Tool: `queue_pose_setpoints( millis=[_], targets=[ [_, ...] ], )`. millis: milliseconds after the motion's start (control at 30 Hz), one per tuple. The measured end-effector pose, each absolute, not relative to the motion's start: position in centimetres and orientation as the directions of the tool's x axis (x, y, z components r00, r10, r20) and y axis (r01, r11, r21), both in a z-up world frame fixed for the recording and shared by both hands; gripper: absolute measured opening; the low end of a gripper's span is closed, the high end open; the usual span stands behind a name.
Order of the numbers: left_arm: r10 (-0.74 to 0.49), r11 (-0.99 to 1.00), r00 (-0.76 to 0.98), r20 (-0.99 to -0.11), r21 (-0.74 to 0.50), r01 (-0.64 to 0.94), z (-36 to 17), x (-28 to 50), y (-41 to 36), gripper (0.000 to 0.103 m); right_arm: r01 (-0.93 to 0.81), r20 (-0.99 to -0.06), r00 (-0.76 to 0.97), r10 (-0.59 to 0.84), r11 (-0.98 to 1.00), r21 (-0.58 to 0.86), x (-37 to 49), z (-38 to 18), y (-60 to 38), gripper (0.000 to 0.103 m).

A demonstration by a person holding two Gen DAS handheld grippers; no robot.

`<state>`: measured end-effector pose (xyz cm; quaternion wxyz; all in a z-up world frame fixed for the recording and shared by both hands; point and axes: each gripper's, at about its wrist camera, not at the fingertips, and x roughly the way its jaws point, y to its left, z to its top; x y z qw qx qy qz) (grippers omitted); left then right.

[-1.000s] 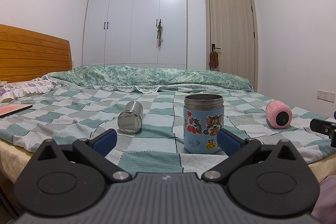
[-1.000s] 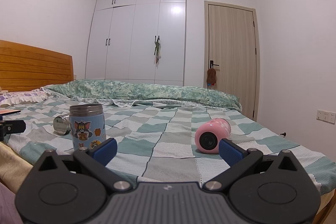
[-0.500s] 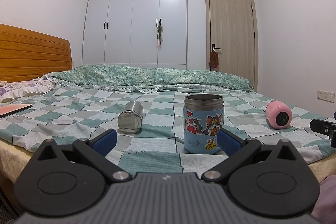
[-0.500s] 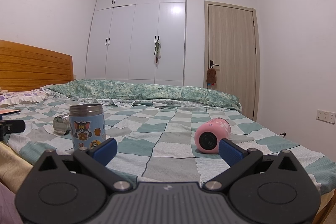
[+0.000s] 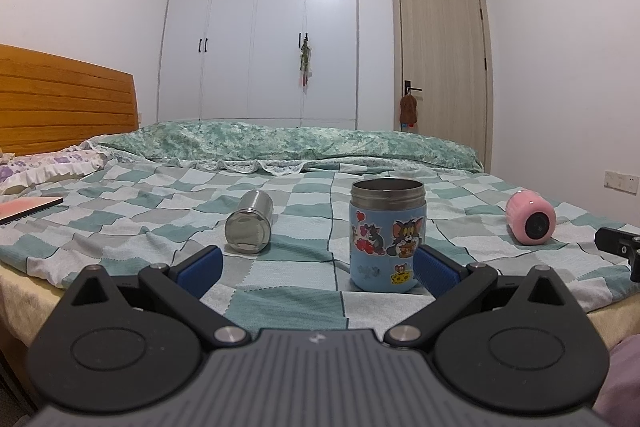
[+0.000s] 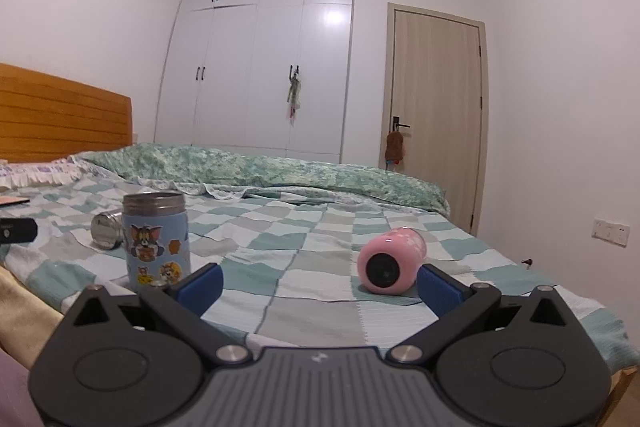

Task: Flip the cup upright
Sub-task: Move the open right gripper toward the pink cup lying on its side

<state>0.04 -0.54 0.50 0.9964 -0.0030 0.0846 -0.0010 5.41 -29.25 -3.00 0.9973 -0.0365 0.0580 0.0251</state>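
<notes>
A blue cartoon-sticker cup (image 5: 386, 235) stands upright on the checked bed cover; it also shows in the right wrist view (image 6: 156, 239). A steel cup (image 5: 249, 227) lies on its side to its left, bottom toward me; in the right wrist view the steel cup (image 6: 106, 231) lies behind the blue one. A pink cup (image 6: 390, 261) lies on its side, also in the left wrist view (image 5: 530, 223). My left gripper (image 5: 316, 267) is open and empty, near the blue cup. My right gripper (image 6: 320, 285) is open and empty, short of the pink cup.
The bed (image 5: 120, 211) has a folded green quilt (image 5: 280, 143) at the back and a wooden headboard (image 5: 60, 99) on the left. A pink book (image 5: 24, 207) lies far left. A wardrobe (image 5: 260, 47) and door (image 5: 440, 67) stand behind.
</notes>
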Motion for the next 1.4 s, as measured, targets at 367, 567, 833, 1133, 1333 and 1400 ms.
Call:
queue_pose_setpoints(
  millis=[367,567,833,1133,1333,1400],
  targets=[
    [-0.182,0.98,0.963,-0.198,0.044,0.195,2.3,1.1,-5.4,0.103,-0.049,-0.205,0.978,0.044,0.999,-0.02,6.0,0.0,-32.0,0.103],
    [-0.281,0.949,0.936,-0.213,0.083,0.304,2.8,4.6,-9.6,0.103,-0.048,-0.243,0.969,0.04,0.998,-0.028,8.6,2.0,-34.1,0.103],
    [-0.363,0.914,0.899,-0.247,0.095,0.395,3.0,10.3,-14.6,0.103,-0.019,-0.309,0.951,0.004,0.999,-0.048,12.9,2.9,-37.0,0.103],
    [-0.407,0.885,0.864,-0.296,0.106,0.453,2.5,16.0,-18.7,0.103,0.0,-0.383,0.923,-0.023,0.998,-0.061,17.6,3.4,-39.6,0.103],
    [-0.428,0.872,0.84,-0.334,0.094,0.481,2.0,19.7,-20.2,0.103,0.022,-0.42,0.907,-0.044,0.998,-0.056,20.4,3.0,-40.4,0.103],
    [-0.435,0.866,0.831,-0.346,0.091,0.492,1.8,20.9,-20.4,0.103,0.029,-0.432,0.9,-0.047,0.998,-0.047,21.4,2.7,-40.7,0.103]
  ],
)
